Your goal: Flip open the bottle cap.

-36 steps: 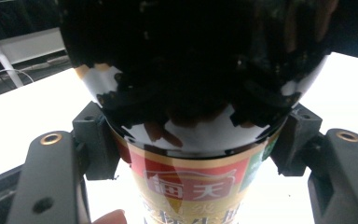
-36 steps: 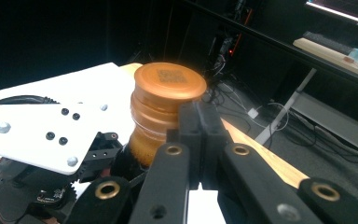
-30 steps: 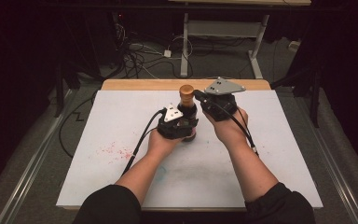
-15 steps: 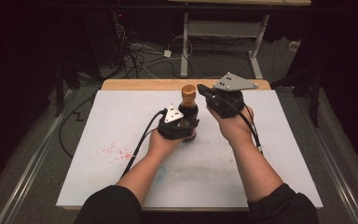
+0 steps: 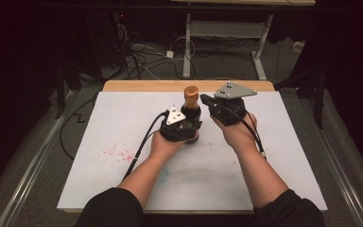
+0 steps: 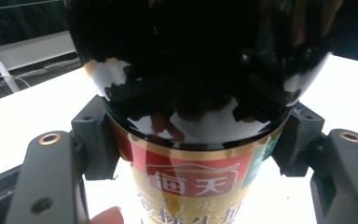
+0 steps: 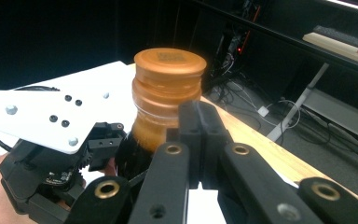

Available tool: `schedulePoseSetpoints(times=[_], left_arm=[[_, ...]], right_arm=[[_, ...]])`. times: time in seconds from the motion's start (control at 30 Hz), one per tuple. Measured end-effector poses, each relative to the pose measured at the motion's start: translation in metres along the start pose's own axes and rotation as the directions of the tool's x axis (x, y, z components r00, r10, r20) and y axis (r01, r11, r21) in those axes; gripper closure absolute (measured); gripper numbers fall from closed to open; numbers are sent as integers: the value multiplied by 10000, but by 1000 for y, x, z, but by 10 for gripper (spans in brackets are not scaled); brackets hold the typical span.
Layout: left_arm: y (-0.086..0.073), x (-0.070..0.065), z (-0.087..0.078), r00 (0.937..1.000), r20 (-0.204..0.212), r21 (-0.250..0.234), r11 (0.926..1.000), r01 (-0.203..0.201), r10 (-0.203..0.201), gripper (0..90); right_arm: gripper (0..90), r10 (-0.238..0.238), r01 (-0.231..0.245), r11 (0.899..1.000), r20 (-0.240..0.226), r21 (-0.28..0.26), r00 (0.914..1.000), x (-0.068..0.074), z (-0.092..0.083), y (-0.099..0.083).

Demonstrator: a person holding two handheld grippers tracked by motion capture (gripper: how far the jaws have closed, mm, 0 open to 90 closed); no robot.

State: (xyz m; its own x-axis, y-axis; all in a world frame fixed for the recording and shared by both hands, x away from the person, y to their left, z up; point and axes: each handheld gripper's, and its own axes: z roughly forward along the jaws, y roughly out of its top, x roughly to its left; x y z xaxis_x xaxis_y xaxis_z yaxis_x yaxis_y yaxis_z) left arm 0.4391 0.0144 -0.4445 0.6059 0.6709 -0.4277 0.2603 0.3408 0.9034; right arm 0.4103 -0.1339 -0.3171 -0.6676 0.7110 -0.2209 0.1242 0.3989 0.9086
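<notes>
A dark glass bottle (image 5: 192,112) with an orange cap (image 5: 191,91) stands upright on the white mat (image 5: 274,156). My left gripper (image 5: 190,126) is shut on its lower body. In the left gripper view the pads (image 6: 92,140) press both sides of the bottle (image 6: 191,182), just above its red and gold label. My right gripper (image 5: 203,99) hovers just right of the neck with its jaws shut and nothing between them. In the right gripper view its tips (image 7: 198,122) sit right beside the neck under the cap (image 7: 170,65), with the left gripper (image 7: 51,158) lower left.
The mat covers a wooden table whose far edge (image 5: 142,85) shows. Red specks (image 5: 118,152) mark the mat at the left. Cables (image 5: 142,56) and a desk frame (image 5: 227,28) lie on the floor beyond the table.
</notes>
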Motion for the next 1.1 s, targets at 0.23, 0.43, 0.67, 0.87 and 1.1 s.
schedulePoseSetpoints(times=[0.23, 0.43, 0.67, 0.87, 1.1], left_arm=[[0, 0, 0, 10000, 16, -31, 10000, 49, -49, 287], [0, 0, 0, 10000, 17, -64, 9999, 90, -90, 287], [0, 0, 0, 9999, 0, -59, 9999, 103, -103, 287], [0, 0, 0, 10000, -2, -70, 9999, 98, -98, 288], [-1, 0, 0, 9999, -7, -101, 9999, 102, -102, 288]], right_arm=[[900, -115, 115, 9999, 8, 23, 9999, 1, 0, 3], [900, -180, 180, 9998, -18, 29, 9998, 4, 3, 4], [900, -141, 141, 9999, -31, 54, 9999, 5, 3, 4], [900, -79, 79, 10000, -34, -30, 10000, 5, 3, 4], [900, -33, 33, 10000, -24, -88, 10000, 5, 3, 5]])
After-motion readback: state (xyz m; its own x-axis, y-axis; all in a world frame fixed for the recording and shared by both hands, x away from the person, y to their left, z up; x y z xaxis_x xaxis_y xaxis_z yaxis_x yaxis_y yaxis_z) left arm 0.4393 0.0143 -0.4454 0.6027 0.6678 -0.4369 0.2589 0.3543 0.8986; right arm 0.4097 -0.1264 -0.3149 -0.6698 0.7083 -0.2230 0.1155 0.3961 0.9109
